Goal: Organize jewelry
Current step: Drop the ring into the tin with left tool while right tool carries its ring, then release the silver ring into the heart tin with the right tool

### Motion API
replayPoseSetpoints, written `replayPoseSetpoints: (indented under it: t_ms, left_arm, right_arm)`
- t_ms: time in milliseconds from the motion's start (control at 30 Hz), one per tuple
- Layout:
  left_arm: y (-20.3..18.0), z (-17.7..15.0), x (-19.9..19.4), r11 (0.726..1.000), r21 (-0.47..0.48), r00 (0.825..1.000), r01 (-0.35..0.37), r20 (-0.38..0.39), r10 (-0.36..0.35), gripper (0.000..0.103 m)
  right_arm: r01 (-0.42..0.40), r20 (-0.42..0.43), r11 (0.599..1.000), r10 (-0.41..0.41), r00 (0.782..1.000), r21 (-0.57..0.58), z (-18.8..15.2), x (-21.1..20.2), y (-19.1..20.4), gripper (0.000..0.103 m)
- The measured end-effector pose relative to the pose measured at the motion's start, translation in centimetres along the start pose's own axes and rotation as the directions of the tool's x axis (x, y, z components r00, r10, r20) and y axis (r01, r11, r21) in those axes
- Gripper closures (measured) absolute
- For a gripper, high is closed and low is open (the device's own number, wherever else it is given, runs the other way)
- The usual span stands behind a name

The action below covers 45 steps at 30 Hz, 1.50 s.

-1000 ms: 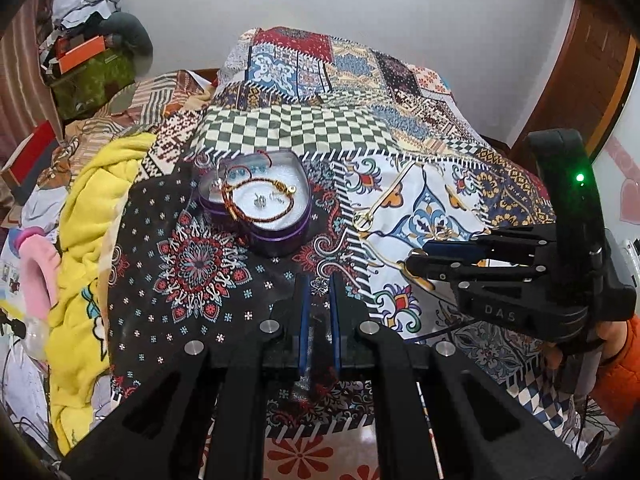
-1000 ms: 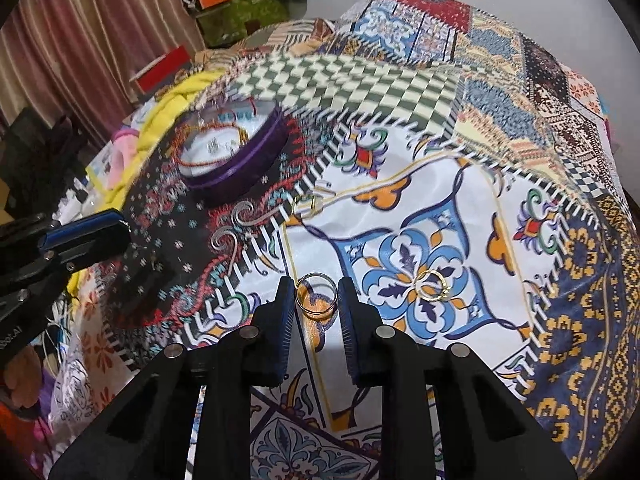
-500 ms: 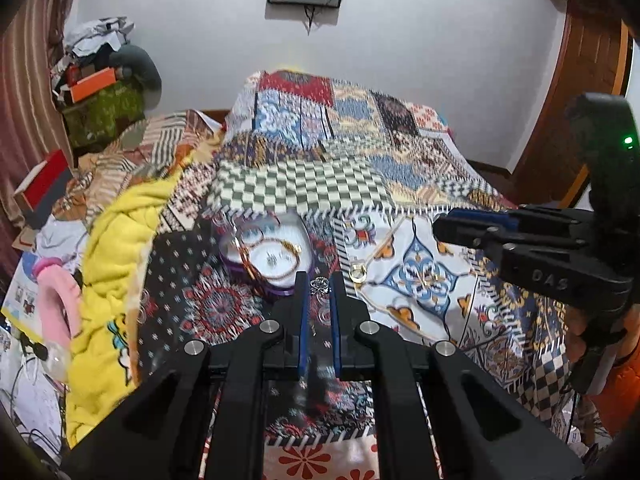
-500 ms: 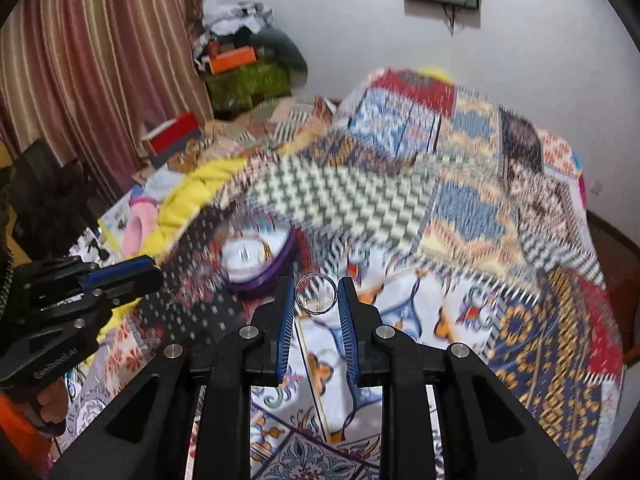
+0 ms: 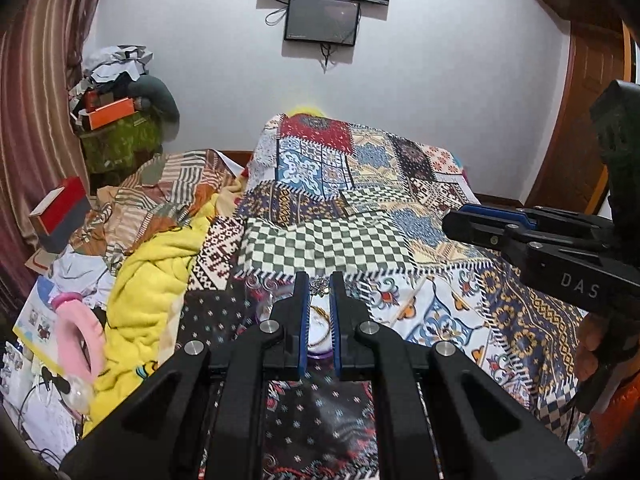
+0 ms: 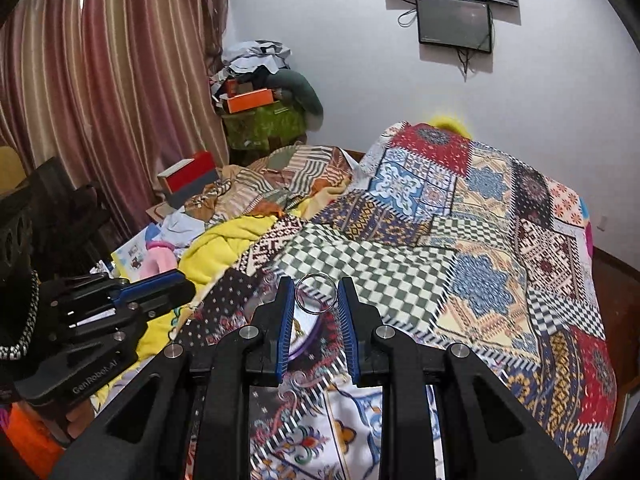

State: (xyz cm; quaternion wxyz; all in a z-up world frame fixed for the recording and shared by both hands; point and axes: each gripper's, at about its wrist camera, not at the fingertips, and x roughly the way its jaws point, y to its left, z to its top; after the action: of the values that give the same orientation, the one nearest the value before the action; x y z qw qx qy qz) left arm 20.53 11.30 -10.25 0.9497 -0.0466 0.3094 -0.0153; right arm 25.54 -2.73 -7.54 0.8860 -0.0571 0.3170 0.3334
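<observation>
Both grippers hanging above patchwork quilt on bed [image 6: 472, 240], each carrying 1 piece, looks like drop-off run to purple-rimmed jewelry dish [image 5: 318, 330].

Right gripper [image 6: 316, 300]: jaws pinching thin silver hoop ring [image 6: 315, 293] at fingertips, held by edges so probably it's not slipping.

Left gripper [image 5: 319, 290]: jaws nearly together, clamped on small sparkly silver trinket [image 5: 319, 286], too tiny to identify.

Dish sitting right under the tips of both, mostly hidden behind fingers. Guessing release coming next.

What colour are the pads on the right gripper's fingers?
Blue pads, clearest in the right wrist view.
</observation>
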Motion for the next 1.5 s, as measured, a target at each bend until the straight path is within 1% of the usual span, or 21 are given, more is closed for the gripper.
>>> replayPoseSetpoints:
  t_ms: [233, 333, 467, 533, 767, 867, 1067, 1167, 1300, 1367, 1433, 1500]
  left_arm:
    - [1.2, 0.0, 2.1, 1.000, -0.022, 1.000, 0.000, -0.015, -0.001, 0.095]
    - [1.7, -0.1, 3.4, 0.999, -0.034, 0.999, 0.007, -0.036, -0.008, 0.095]
    - [2.3, -0.6, 5.6, 0.999, -0.047, 0.997, 0.014, -0.076, -0.018, 0.095]
    - [2.7, -1.0, 6.7, 0.998, -0.056, 0.995, 0.017, -0.099, -0.022, 0.095]
    - [4.3, -2.2, 10.6, 0.989, -0.129, 0.979, 0.066, -0.181, -0.089, 0.095]
    - [4.3, -2.7, 11.8, 0.990, -0.126, 0.975, 0.064, -0.205, -0.089, 0.095]
    - [4.4, -3.5, 13.3, 0.992, -0.116, 0.970, 0.050, -0.230, -0.076, 0.095]
    - [4.4, -3.6, 13.4, 0.992, -0.116, 0.970, 0.049, -0.232, -0.075, 0.095]
    - [4.3, -3.5, 13.2, 0.993, -0.106, 0.972, 0.045, -0.226, -0.068, 0.095]
    - [4.1, -3.3, 13.0, 0.994, -0.098, 0.973, 0.041, -0.224, -0.062, 0.095]
    - [4.1, -3.1, 12.9, 0.995, -0.096, 0.973, 0.038, -0.224, -0.059, 0.095]
    - [4.0, -2.8, 12.5, 0.995, -0.095, 0.974, 0.035, -0.221, -0.056, 0.095]
  right_arm:
    - [-0.030, -0.026, 0.999, 0.030, 0.999, -0.015, 1.0, 2.6, 0.6, 0.083]
    - [-0.034, -0.050, 0.999, 0.034, 0.998, -0.014, 1.1, 4.1, 0.8, 0.083]
    - [-0.054, -0.102, 0.999, 0.054, 0.993, 0.001, 0.7, 6.5, 0.7, 0.083]
    - [-0.061, -0.136, 0.998, 0.062, 0.989, 0.009, 0.3, 8.0, 0.5, 0.083]
    - [-0.075, -0.244, 0.996, 0.083, 0.966, 0.045, -1.0, 12.6, -0.5, 0.083]
    - [-0.083, -0.273, 0.994, 0.098, 0.957, 0.065, -1.4, 13.7, -0.8, 0.083]
    - [-0.091, -0.303, 0.994, 0.103, 0.947, 0.054, -2.0, 14.8, -0.7, 0.083]
    - [-0.088, -0.307, 0.995, 0.097, 0.947, 0.044, -2.1, 15.1, -0.6, 0.083]
    - [-0.093, -0.334, 0.995, 0.102, 0.937, 0.043, -2.1, 15.6, -0.5, 0.083]
    - [-0.098, -0.345, 0.993, 0.112, 0.932, 0.058, -2.0, 15.5, -0.7, 0.082]
    - [-0.097, -0.339, 0.992, 0.117, 0.933, 0.075, -1.8, 15.1, -1.0, 0.079]
    - [-0.093, -0.330, 0.992, 0.116, 0.937, 0.085, -1.6, 14.5, -1.2, 0.075]
